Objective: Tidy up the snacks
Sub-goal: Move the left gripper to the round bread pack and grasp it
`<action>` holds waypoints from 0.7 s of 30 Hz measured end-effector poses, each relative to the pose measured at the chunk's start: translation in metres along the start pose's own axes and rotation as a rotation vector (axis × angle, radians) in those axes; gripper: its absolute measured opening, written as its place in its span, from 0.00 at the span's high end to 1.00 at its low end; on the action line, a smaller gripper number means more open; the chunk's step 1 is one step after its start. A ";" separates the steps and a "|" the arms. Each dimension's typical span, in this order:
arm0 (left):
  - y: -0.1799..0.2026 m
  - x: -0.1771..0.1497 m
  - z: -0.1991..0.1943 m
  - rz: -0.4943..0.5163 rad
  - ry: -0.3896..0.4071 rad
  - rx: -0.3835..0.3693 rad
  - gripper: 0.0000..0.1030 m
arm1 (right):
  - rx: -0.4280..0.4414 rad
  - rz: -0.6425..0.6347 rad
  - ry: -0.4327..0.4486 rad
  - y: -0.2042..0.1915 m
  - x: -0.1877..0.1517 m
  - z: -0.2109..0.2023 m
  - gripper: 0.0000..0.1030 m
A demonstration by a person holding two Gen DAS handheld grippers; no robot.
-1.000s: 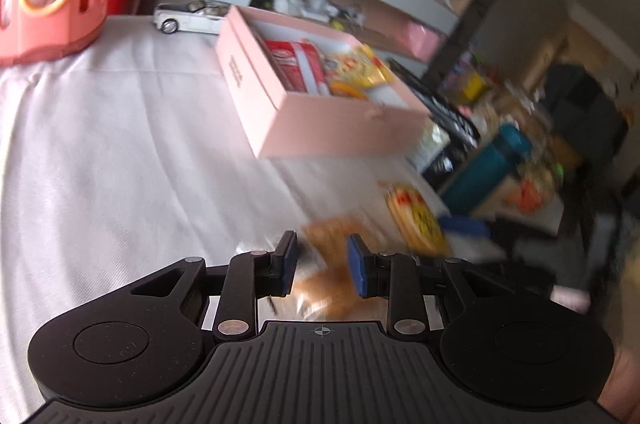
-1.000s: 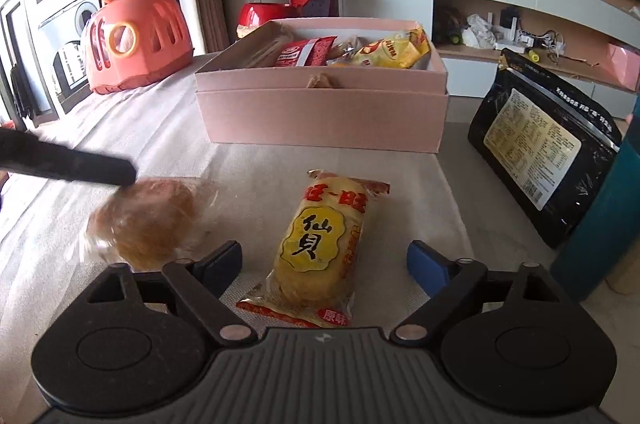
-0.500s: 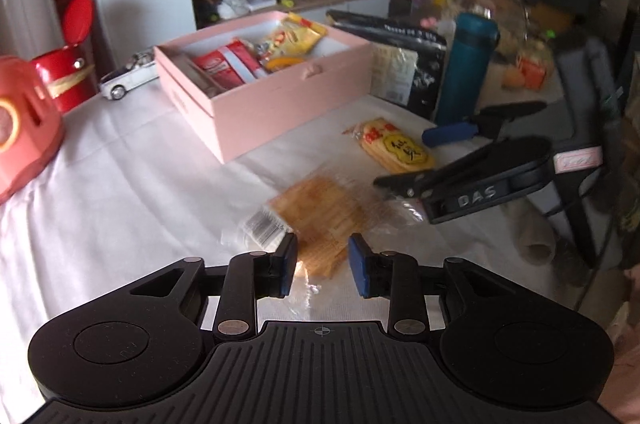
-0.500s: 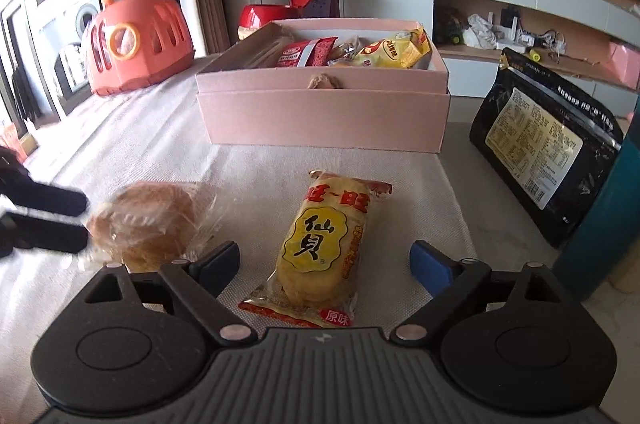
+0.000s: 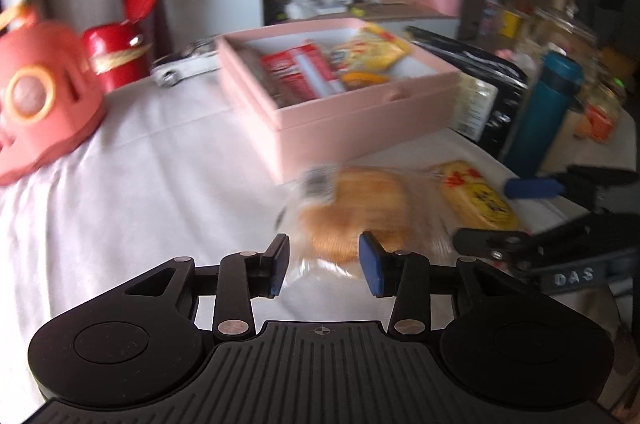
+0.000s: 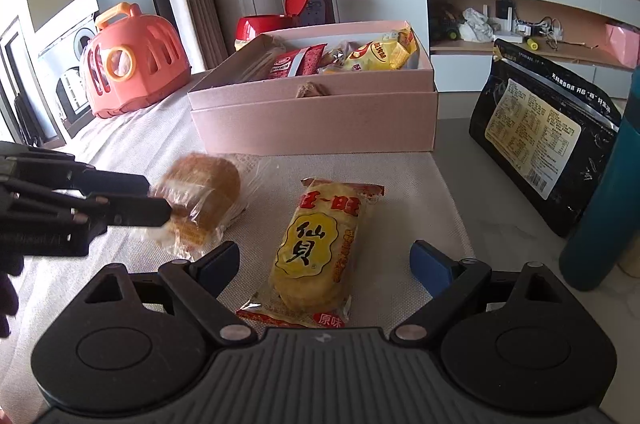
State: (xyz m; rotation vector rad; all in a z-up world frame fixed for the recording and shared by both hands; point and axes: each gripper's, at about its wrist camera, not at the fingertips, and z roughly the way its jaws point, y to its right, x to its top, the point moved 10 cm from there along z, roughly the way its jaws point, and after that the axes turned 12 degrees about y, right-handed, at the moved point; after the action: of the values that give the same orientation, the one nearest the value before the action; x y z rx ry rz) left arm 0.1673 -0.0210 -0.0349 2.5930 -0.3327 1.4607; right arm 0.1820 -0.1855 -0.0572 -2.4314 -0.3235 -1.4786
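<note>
Two wrist fisheyes, low, close, tilted down; both share pink box (image 5: 344,128) (image 6: 316,120), opposite angles

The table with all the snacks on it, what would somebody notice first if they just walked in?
Probably the open pink box at the back of the white cloth, already holding red and yellow snack packs. In front of it lie a yellow rice cracker pack, between the right gripper's open jaws, and a clear-wrapped bun, with the left gripper at its wrapper. An orange toy carrier sits far left.
</note>
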 end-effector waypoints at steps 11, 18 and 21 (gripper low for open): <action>-0.048 0.002 0.009 -0.450 0.001 -0.033 0.61 | -0.012 -0.020 -0.004 -0.002 -0.001 0.001 0.10; -0.022 0.014 -0.010 -0.511 0.017 -0.105 0.61 | -0.018 -0.035 -0.008 -0.002 -0.001 0.002 0.09; 0.001 0.026 0.001 -0.343 0.036 -0.057 0.60 | -0.021 -0.042 -0.010 -0.003 -0.002 0.003 0.09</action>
State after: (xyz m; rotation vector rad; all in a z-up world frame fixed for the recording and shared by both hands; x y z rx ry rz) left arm 0.1808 -0.0252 -0.0135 2.4241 0.0732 1.3514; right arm 0.1826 -0.1818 -0.0597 -2.4631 -0.3659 -1.4952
